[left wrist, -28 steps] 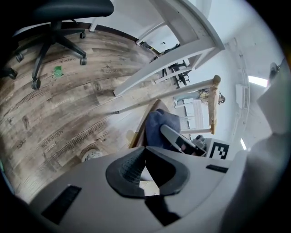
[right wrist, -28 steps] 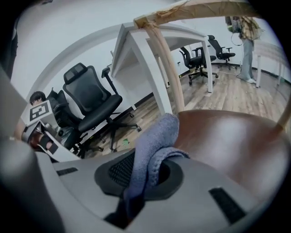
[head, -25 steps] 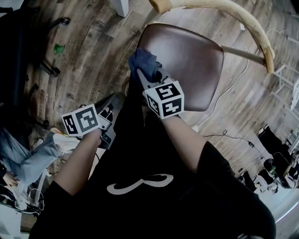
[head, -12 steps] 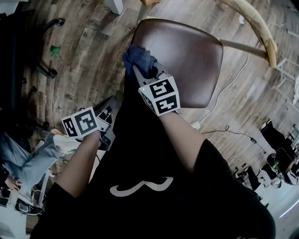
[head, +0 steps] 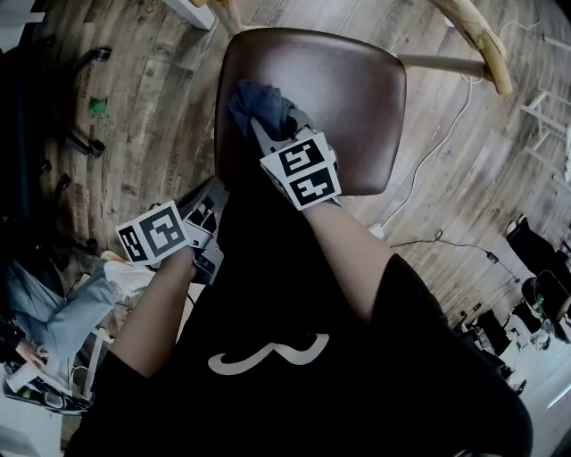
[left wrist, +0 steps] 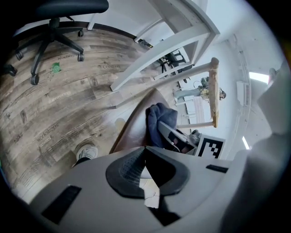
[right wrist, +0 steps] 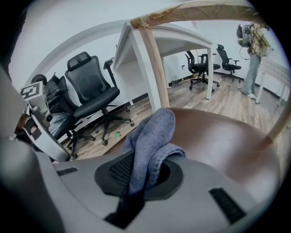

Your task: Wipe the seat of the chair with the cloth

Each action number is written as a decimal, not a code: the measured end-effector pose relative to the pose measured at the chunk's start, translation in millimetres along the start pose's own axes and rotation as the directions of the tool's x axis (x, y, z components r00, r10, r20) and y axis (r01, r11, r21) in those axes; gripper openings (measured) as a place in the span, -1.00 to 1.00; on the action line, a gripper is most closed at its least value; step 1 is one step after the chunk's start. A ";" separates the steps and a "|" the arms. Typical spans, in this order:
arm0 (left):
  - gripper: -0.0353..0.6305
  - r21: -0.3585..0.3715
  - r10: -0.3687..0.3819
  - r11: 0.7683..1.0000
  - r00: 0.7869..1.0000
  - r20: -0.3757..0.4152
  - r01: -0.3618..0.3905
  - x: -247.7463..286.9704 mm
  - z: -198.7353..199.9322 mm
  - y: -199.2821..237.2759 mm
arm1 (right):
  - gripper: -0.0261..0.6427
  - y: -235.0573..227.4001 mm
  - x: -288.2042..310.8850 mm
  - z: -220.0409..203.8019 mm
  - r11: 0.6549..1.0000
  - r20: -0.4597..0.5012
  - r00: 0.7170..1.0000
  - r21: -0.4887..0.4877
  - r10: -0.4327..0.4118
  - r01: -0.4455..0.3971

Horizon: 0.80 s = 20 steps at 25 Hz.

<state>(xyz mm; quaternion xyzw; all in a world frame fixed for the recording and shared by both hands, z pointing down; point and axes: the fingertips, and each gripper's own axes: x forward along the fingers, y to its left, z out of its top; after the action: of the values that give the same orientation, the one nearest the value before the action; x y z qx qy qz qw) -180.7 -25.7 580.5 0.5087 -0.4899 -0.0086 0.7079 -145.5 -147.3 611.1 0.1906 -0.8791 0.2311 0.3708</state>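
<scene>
A wooden chair with a brown leather seat (head: 348,89) stands in front of me. A blue cloth (head: 259,107) rests on the seat's near left part, and my right gripper (head: 268,129) is shut on it. In the right gripper view the cloth (right wrist: 152,136) bunches up out of the shut jaws over the brown seat (right wrist: 218,136). My left gripper (head: 210,210) hangs off the seat to the lower left, over the floor, shut with nothing between its jaws. In the left gripper view the cloth (left wrist: 161,119) and the seat's edge (left wrist: 136,123) show ahead.
The chair's curved wooden backrest (head: 477,40) arcs at the top right. A white table leg (head: 192,11) stands beyond the seat. A black office chair base (head: 76,134) sits at the left. A white cable (head: 437,134) trails on the wooden floor at the right.
My right gripper has slid the blue cloth from the seat's left edge inward onto the seat. The left gripper has hardly moved.
</scene>
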 end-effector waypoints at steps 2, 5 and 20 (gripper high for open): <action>-0.85 0.002 -0.002 1.000 1.000 -0.007 0.003 5.3 -6.5 -4.3 | -0.78 -10.1 -7.9 -5.5 1.000 -0.004 1.000 0.001 -0.015 0.015; -0.85 0.000 -0.003 1.000 1.000 -0.016 0.003 15.7 -16.0 -12.5 | -0.78 -29.2 -21.4 -16.4 0.999 -0.009 0.999 0.016 -0.032 0.032; -0.85 0.048 -0.010 0.999 0.999 -0.051 0.013 42.5 -48.4 -48.9 | -0.78 -115.2 -90.1 -61.5 0.983 -0.014 0.984 0.028 -0.179 0.179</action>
<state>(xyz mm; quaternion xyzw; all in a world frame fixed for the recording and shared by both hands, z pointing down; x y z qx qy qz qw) -100.7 -36.6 573.9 0.5287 -0.4689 0.0121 0.7075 6.3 -193.4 613.0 0.2728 -0.8529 0.2105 0.3921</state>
